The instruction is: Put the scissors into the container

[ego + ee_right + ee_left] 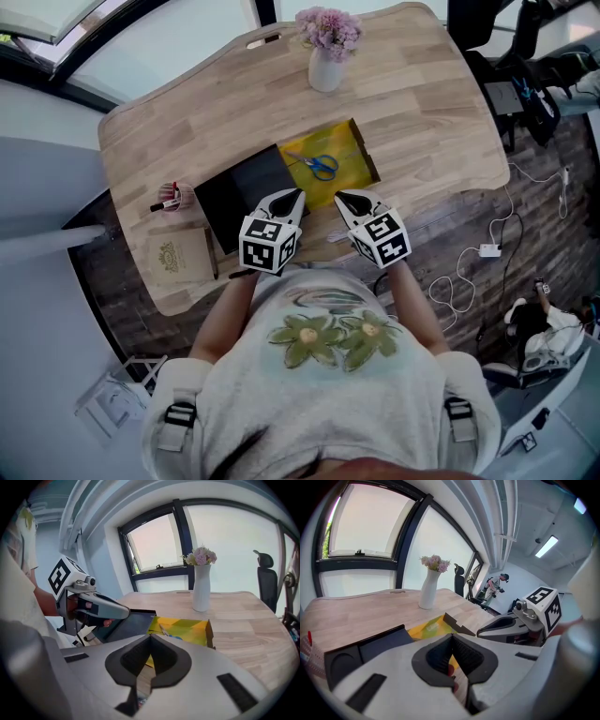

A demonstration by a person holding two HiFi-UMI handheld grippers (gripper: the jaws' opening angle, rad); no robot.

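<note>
Blue-handled scissors (319, 165) lie inside the yellow open box (354, 159) near the middle of the wooden table; in the right gripper view the scissors (164, 630) show at the near edge of that box (187, 626). My left gripper (296, 194) and right gripper (340, 197) hover side by side just in front of the box, above the table's near edge. Both are shut with nothing between the jaws. The box's black lid (246, 192) lies to the left of the box, under the left gripper. The right gripper (506, 623) appears in the left gripper view, and the left gripper (101, 606) in the right one.
A white vase of pink flowers (326, 56) stands behind the box. A small cup with pens (173, 197) and a tan booklet (178, 255) lie at the table's left end. Cables and a power adapter (489, 250) are on the floor to the right.
</note>
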